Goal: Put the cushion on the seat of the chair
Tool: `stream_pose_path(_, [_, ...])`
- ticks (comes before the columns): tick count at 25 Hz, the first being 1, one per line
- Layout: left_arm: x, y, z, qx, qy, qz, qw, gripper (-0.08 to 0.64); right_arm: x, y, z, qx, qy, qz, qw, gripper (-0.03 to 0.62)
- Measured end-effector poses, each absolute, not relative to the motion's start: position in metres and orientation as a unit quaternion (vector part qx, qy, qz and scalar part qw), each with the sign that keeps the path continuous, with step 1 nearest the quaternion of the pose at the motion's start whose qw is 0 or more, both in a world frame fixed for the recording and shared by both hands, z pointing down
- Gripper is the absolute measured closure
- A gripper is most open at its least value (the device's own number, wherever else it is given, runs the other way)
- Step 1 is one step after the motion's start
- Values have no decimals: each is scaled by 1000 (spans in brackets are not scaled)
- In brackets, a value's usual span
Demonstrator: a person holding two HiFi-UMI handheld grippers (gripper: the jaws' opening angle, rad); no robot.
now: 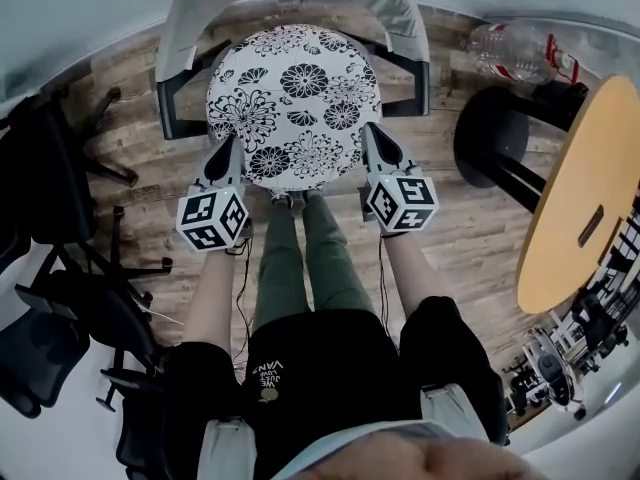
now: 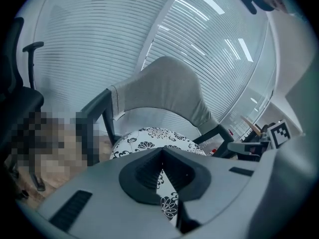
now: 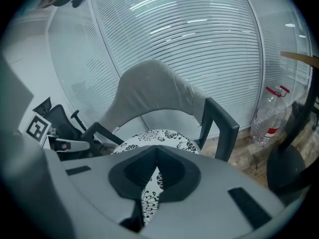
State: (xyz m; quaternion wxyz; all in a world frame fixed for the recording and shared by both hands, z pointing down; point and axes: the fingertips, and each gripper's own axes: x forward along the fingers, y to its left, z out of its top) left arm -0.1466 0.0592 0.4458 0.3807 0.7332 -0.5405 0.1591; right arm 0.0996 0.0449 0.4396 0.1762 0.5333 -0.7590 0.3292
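A round white cushion with black flower print is held between both grippers over the chair, which has a grey back and dark armrests. My left gripper is shut on the cushion's near left edge, and the right gripper is shut on its near right edge. In the left gripper view the cushion runs out from between the closed jaws of the left gripper toward the grey chair back. The right gripper view shows the same cushion pinched in the right gripper. The seat is hidden under the cushion.
Black office chairs stand at the left. A round wooden table and a black stool are at the right, with a clear plastic bottle on the floor behind them. The person's legs stand close before the chair.
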Motion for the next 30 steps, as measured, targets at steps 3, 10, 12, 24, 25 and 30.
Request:
stream_pose_path(3, [-147,58,438,734,-543,156,377,549,98,46,433,532,-761,328,174,575])
stream_pose_path(10, [-147,59,413,737,-545,147,372,549,96,49,410,531,-764,325,167,575])
stream_pose_path(12, [-146,61,406,738,-545,144,371,549,95,51,403,531,-765,325,165,575])
stream_pose_path(24, [-141,65,356,747,-546,130,358,549,91,52,352,522,-781,305,156,575])
stream_pose_path(25, [-141,64,353,748,-546,128,356,549,91,52,348,523,-781,304,155,575])
stream_pose_path(30, [-142,61,335,750,-548,124,348,549,90,50,332,524,-784,300,147,575])
